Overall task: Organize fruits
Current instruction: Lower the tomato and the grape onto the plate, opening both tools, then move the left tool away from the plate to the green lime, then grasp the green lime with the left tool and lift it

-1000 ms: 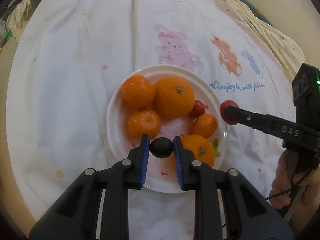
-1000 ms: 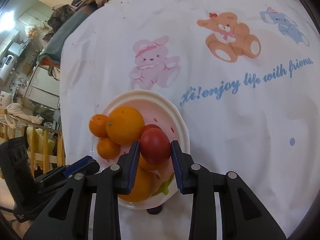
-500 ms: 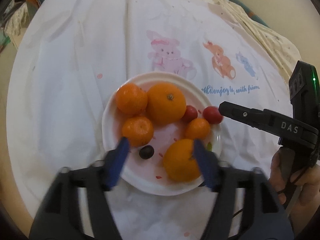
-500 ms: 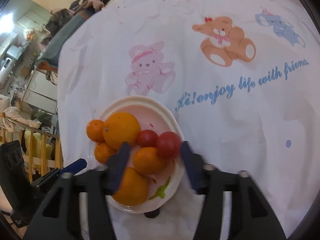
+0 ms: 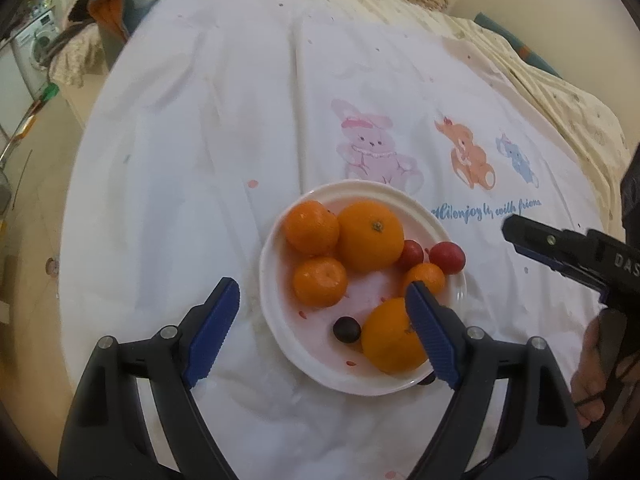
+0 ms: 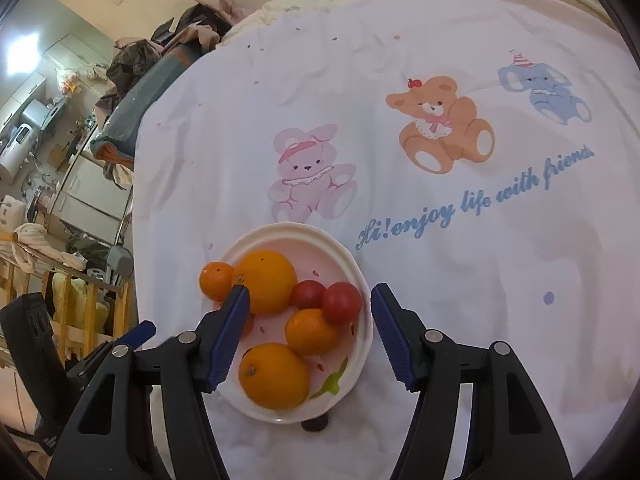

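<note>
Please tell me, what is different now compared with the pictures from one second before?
Both jaws have just been opening. The left gripper let go the dark grape, the right gripper the red tomato; both now lie on the plate. Both grippers drew back. The oranges stayed.

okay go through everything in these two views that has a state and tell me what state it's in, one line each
left tool: open, nothing between its pads; jaws just been opening.
right tool: open, nothing gripped; jaws just been opening.
plate: upright on the cloth, loaded with fruit.
dark grape: loose on the plate beside an orange.
red tomato: resting on the plate near its rim, touching a second tomato.
large orange: on the plate, stem end up.
tablecloth: spread out, creased.
</note>
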Demonstrator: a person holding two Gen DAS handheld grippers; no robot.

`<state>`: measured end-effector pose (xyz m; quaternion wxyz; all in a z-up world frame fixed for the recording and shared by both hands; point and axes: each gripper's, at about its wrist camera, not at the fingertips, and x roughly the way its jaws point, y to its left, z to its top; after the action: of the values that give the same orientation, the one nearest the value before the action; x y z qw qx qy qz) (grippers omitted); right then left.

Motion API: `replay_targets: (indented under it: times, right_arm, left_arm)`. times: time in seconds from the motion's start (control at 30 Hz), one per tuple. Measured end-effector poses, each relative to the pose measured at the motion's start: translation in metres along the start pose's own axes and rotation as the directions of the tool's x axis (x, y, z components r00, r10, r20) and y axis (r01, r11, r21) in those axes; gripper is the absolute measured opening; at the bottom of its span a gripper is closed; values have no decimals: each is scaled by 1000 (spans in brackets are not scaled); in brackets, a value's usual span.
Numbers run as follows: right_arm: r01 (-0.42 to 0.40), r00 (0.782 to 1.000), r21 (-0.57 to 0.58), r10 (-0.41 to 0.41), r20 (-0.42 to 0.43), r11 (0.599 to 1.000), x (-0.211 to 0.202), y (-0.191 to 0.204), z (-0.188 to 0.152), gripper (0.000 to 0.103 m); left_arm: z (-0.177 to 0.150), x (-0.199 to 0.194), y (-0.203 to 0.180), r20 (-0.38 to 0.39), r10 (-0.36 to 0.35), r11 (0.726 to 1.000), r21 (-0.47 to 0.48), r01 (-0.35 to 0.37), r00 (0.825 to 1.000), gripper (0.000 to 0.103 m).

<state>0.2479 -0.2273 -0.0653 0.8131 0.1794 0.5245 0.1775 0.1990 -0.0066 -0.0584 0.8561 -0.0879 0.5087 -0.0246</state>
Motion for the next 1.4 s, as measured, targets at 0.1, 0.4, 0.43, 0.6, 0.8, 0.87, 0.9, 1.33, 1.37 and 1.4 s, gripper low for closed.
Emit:
replay_targets:
  times: [0.1, 0.4, 0.43, 0.6, 0.8, 0.87, 0.9, 1.33, 1.37, 1.4]
  right_arm:
    - [-4, 1000, 5, 4, 12, 1000, -14, 2, -8, 66]
    - [2, 1000, 22, -2, 9, 1000, -46, -5, -40, 66]
    - [4, 1000, 22, -4, 10, 1000, -50, -5, -44, 66]
    - [2, 1000, 34, -3, 23, 999, -67, -7, -65, 66]
    - [46, 999, 55, -47, 18, 997, -76, -14, -83, 66]
    - [49, 999, 77, -51, 17, 996, -77, -19, -86, 66]
    - [52, 998, 86, -53, 17, 995, -78, -21, -88, 66]
    - [84, 996, 120, -83, -11, 989, -71, -32, -94, 66]
    - [81, 997, 122, -80, -11, 989, -71, -32, -94, 66]
    - [77, 997, 125, -76, -12, 989, -71, -32, -93, 66]
  left_arm:
    - [-4, -9, 1, 10, -2, 1000, -8, 2, 1000, 83]
    - [-26, -46, -9, 42, -17, 999, 45, 15, 999, 83]
    - [-32, -50, -8, 41, -14, 999, 46, 12, 999, 83]
    - [-52, -59, -3, 17, -44, 999, 24, 43, 999, 83]
    - [-72, -72, 7, 31, -32, 999, 12, 31, 999, 82]
    - [-84, -69, 7, -9, -60, 998, 14, 60, 998, 82]
    - [-90, -66, 4, -33, -77, 997, 25, 78, 996, 82]
    - [-192, -35, -71, -320, -57, 915, 361, 178, 946, 54]
    - [-193, -33, -72, -324, -51, 915, 363, 173, 945, 53]
    - [-195, -31, -73, -328, -36, 914, 372, 164, 944, 52]
